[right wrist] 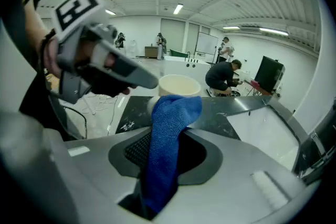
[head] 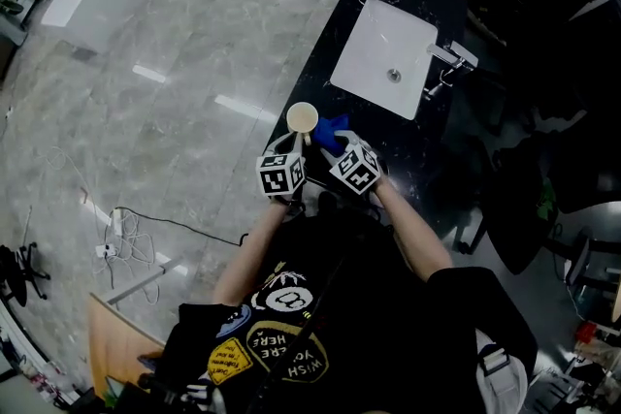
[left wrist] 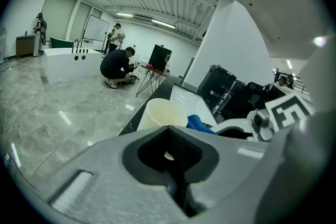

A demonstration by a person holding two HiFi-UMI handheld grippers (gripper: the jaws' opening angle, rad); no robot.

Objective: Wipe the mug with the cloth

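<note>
— Where's the head view?
— High up, looking steeply down on the counter point(head: 340, 107).
— And the gripper views?
— Low and close, side by side, both facing the sink point(head: 383, 53). All three views share the mug point(head: 302, 118) point(left wrist: 160, 113) point(right wrist: 178, 84) and the blue cloth point(head: 333, 133) point(left wrist: 202, 124) point(right wrist: 168, 134).

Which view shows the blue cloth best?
Right gripper view: the blue terry cloth sits clamped in the right gripper. Head view shows only a small patch beside the cream mug; left gripper view, a sliver beside it.
</note>
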